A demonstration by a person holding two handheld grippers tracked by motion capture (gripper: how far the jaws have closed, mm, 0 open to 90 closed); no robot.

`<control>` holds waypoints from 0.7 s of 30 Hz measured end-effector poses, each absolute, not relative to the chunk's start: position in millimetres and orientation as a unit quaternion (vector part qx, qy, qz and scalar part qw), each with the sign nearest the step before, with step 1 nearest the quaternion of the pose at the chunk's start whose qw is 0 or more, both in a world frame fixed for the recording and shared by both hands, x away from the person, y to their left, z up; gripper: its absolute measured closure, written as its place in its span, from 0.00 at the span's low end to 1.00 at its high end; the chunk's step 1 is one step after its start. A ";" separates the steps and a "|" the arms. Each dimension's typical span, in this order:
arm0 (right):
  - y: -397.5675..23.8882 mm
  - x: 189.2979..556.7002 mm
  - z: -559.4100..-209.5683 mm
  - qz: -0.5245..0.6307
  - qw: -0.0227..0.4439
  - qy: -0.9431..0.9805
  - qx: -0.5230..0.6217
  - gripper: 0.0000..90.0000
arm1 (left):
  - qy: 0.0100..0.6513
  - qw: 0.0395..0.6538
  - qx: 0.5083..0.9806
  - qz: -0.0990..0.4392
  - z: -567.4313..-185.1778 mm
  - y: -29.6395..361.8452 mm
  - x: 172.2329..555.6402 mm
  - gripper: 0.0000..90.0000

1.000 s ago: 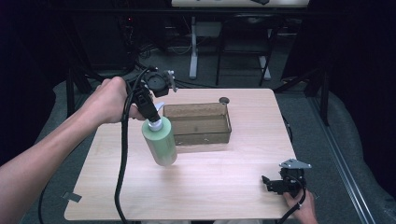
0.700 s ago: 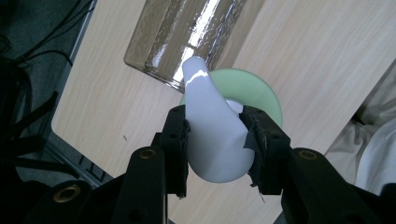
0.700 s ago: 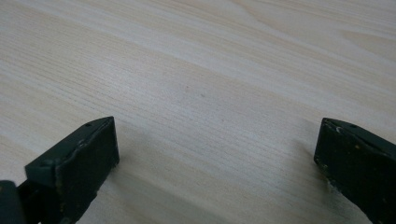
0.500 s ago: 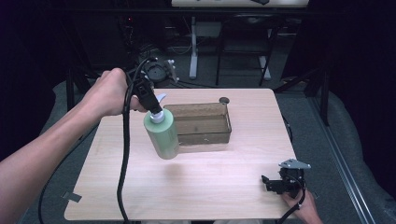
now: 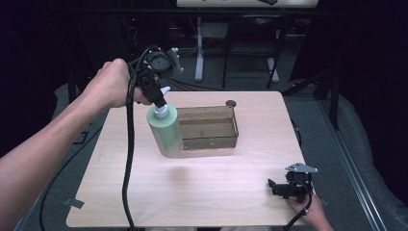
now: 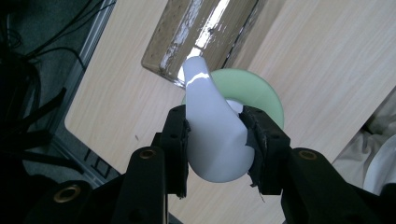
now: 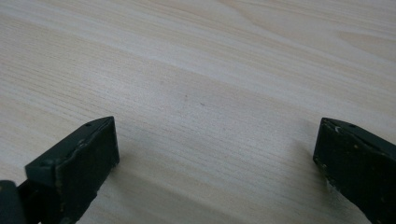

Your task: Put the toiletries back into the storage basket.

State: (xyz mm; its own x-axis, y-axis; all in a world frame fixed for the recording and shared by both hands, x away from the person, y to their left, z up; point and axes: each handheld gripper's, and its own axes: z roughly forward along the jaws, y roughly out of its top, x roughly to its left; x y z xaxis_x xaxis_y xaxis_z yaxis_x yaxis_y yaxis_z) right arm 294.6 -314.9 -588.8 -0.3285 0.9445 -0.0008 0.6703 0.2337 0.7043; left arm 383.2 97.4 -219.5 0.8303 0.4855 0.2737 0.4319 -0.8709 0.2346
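Now I have the green bottle (image 5: 166, 132) in the air, held by its white pump head (image 6: 212, 135) between the jaws of my left gripper (image 5: 158, 98). In the left gripper view the two black jaws press on both sides of the pump head, so the grip is closed on it and looks firm. The bottle hangs a little tilted, above the table (image 5: 202, 192), and from the high view it overlaps the left end of the clear box (image 5: 211, 129). I cannot tell exactly if its bottom is already over the box or a bit beside it.

My right gripper (image 5: 288, 185) sits near the front right corner of the table, well apart from the bottle. In the right gripper view its jaws stand wide and nothing is between them, only bare wood.

As I judge it, the picking is done and the carrying is in progress. What is left, I think, is to bring the bottle fully over the box, lower it inside, and then release the pump head. The box looks empty at this moment, so no part of the placing is finished yet. A small dark round thing (image 5: 231, 103) lies behind the box; I leave it alone.
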 end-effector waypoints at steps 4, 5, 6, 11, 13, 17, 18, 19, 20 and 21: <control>-315.0 294.6 -588.8 0.310 0.221 0.754 0.536 0.00 | 0.243 0.081 0.953 0.164 -219.7 96.5 388.3 0.70; -315.0 294.6 -588.8 0.310 0.221 0.754 0.536 0.00 | 0.244 0.083 0.952 0.166 -220.1 95.6 390.0 0.70; -315.0 294.6 -588.9 0.311 0.221 0.754 0.535 0.00 | 0.243 0.081 0.952 0.165 -220.3 94.6 390.5 0.70; -315.0 294.6 -588.9 0.311 0.221 0.753 0.535 0.00 | 0.238 0.083 0.954 0.164 -220.8 89.5 395.1 0.70; -315.0 294.5 -588.9 0.311 0.221 0.754 0.535 0.00 | 0.241 0.085 0.953 0.162 -221.3 89.8 398.4 0.70; -315.0 294.5 -589.0 0.311 0.221 0.753 0.535 0.00 | 0.245 0.085 0.951 0.167 -219.7 90.1 401.8 0.70; -315.0 294.4 -589.0 0.311 0.222 0.753 0.535 0.00 | 0.246 0.089 0.950 0.169 -219.0 90.1 402.5 0.70; -315.1 294.4 -589.0 0.311 0.222 0.753 0.535 0.00 | 0.245 0.088 0.950 0.170 -218.2 89.8 403.3 0.70; -315.0 294.4 -589.1 0.312 0.222 0.753 0.535 0.00 | 0.246 0.088 0.950 0.173 -217.3 89.3 404.1 0.70; -315.0 294.3 -589.1 0.312 0.222 0.753 0.535 0.00 | 0.246 0.091 0.949 0.174 -215.9 88.7 404.9 0.70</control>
State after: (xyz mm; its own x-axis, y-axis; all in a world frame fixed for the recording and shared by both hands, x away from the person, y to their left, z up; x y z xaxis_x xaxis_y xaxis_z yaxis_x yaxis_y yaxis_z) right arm 294.3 -315.0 -589.1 -0.3283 0.9446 -0.0005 0.6677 0.2324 0.7072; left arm 404.9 88.7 -215.9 0.8183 0.4988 0.2855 0.4357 -0.8624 0.2579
